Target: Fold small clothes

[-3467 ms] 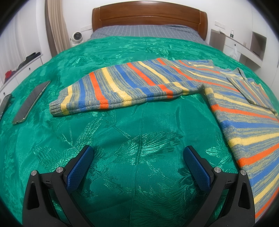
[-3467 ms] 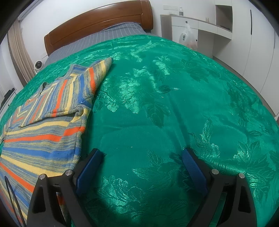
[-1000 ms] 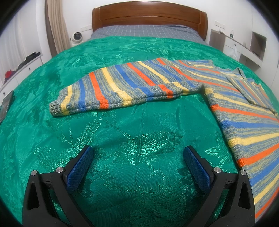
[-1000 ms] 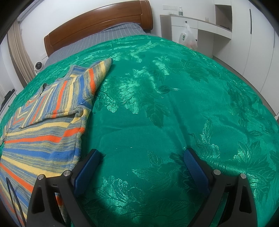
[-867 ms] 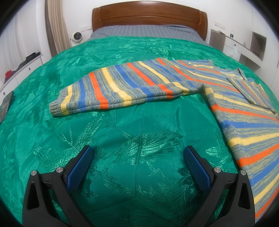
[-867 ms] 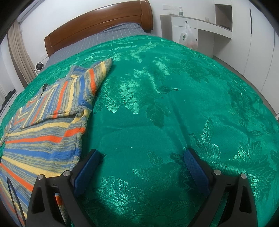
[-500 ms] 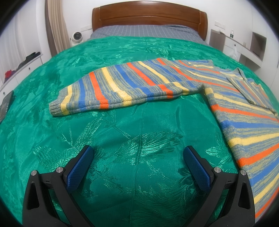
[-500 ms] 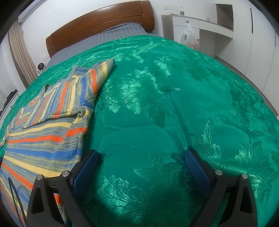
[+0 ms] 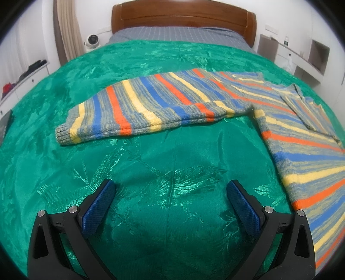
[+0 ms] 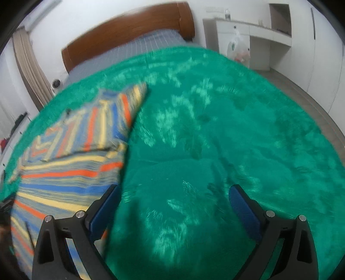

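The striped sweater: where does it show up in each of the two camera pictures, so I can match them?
Left wrist view: the striped sweater fills the right side, one sleeve stretched out leftward across the middle.
Right wrist view: the sweater lies at the left, blurred, beside the left jaw.
Shared landmark: the wooden headboard at the top of both pictures.

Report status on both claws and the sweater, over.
Left claw open, empty, over green bedspread. Right claw open, empty, view blurred. Striped sweater lies flat, one sleeve stretched out, unfolded. Nothing in the way.
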Motion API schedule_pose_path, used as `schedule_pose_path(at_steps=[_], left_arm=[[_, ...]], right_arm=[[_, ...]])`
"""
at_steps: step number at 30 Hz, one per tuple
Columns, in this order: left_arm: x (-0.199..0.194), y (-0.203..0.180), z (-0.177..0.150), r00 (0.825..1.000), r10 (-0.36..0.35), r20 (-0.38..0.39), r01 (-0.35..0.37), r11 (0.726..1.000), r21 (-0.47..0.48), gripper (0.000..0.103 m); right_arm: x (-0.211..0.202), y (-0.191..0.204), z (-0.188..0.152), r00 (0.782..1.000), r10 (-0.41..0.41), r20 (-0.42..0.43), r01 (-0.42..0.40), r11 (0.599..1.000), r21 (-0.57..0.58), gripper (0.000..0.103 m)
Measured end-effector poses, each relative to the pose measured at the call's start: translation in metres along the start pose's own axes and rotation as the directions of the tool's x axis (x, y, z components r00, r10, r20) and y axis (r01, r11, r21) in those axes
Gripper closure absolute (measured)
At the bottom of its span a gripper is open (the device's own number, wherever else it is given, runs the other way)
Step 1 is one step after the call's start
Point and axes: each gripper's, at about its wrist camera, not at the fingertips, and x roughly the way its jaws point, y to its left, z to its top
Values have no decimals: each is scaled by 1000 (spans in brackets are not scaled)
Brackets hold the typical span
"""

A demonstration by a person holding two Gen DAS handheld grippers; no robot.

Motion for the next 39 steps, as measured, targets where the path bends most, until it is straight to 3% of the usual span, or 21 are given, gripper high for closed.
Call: schedule_pose_path(at_steps=[6,12,21,25,27,28,35,39], left_arm=[[0,3,3,998,0,-64,-5,997,-78,0],[-3,-1,0,993,20,-114,-29,997,-75,0],[-17,-2,-13,992,20,-122,-26,999,-41,0],[-28,0,-14,990,3,-144,-14,997,-73,0],[-37,5,-12,987,-52,-151,38,994,-98,0],[-40,8,-9,985,-79,-153,63,992,-111,0],[-52,62,39,971,-187,-151,150,962,-227,0],[-49,128,82,972,-198,-125,146,931,-334,1]], right_arm=[[-51,-4,-24,998,-22,52,25,998,-61,4],[-51,-4,-46,996,-76,55,82,990,-113,4],[-40,19,-18,991,-71,113,91,979,-181,4],[-6,13,-21,996,-86,38,91,978,-186,4],[18,2,-30,996,-80,-49,71,985,-156,3],[20,-4,-32,998,-48,-39,43,990,-132,1],[18,-10,-32,1000,-16,-22,13,993,-114,0],[19,-10,-34,1000,-18,-11,17,993,-119,0]])
